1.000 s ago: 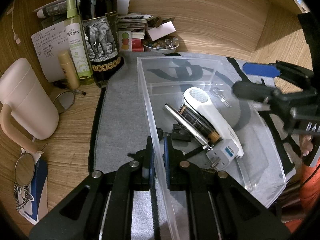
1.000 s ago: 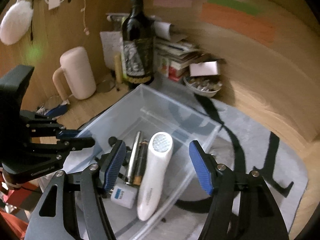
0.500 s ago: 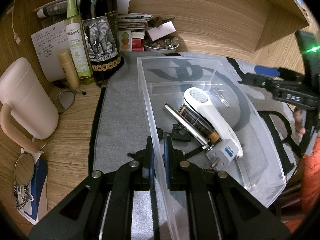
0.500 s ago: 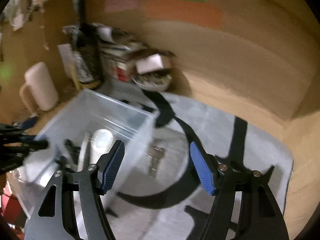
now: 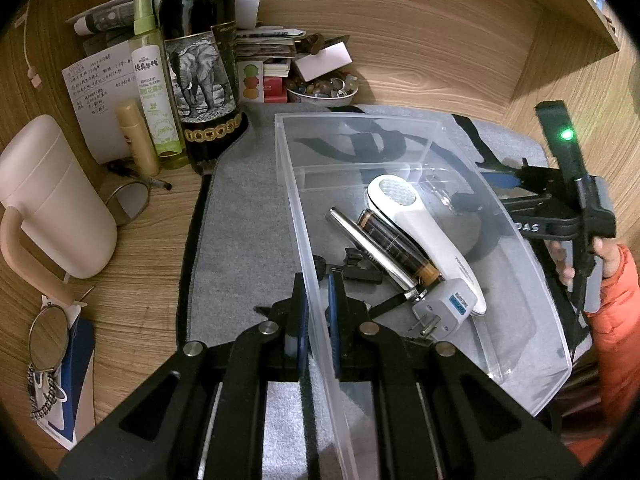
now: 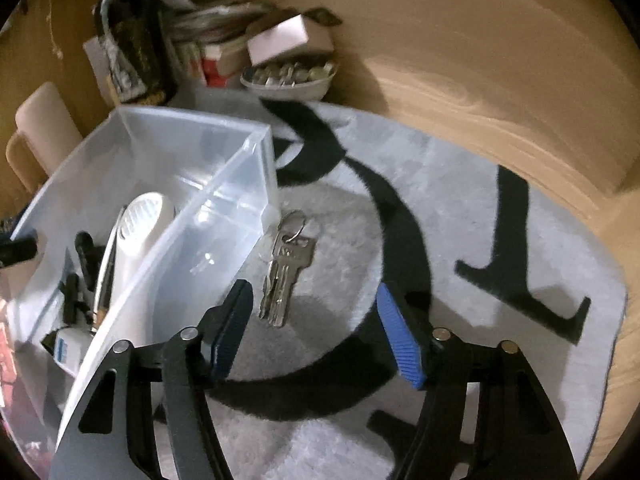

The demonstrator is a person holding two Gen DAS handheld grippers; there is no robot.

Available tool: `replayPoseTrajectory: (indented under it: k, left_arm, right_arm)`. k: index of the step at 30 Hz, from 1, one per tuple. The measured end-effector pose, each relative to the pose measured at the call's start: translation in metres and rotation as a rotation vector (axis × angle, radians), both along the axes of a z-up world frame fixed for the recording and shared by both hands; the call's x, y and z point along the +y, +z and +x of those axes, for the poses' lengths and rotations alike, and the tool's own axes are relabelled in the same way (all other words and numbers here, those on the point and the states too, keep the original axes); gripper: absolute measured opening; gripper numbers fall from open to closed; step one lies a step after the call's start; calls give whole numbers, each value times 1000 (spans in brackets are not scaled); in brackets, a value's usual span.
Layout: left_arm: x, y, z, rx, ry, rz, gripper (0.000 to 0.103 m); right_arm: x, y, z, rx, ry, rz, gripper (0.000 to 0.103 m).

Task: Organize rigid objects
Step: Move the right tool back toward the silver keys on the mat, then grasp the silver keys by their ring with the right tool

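Right wrist: silver ringed keys [image 6: 285, 268]

Colours showing across the desk

A clear bin [image 5: 400, 136] is sitting on a grey mat [image 5: 248, 216] that is showing bold black strokes; inside are lying a white device [image 5: 424, 228], a silver pen [image 5: 360, 236], a brown-and-gold cylinder [image 5: 392, 244] and a white plug [image 5: 448, 308] with a blue label. Silver keys [image 6: 284, 268] are gleaming on the mat. Gripper pads [image 6: 396, 336] are showing blue on black arms. A dark bottle [image 5: 200, 68] is wearing a black-and-white elephant label
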State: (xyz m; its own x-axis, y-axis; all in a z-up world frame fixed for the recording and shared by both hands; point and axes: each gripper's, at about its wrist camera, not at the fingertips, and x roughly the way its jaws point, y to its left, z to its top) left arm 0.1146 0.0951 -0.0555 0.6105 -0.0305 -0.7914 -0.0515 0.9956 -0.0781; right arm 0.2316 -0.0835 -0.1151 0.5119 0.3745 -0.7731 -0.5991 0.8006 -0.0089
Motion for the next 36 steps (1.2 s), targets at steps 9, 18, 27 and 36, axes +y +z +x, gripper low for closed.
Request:
replayPoseTrajectory:
  k: [9,18,27,36]
  left_arm:
    - [0,-1,0,0,0,-1,9]
    - [0,-1,1,2,-3,-6,9]
    - [1,-1,0,2,-2,-6,9]
    - [1,-1,0,2,-2,-7,9]
  right_arm:
    - [14,-14,9,12,25,-37,44]
    - [15,-13,9,-29,-1,-31,10]
    - [-2,-6,8,-17,-58,-3,9]
    - [-16,33,-20,-115,-65,59,8]
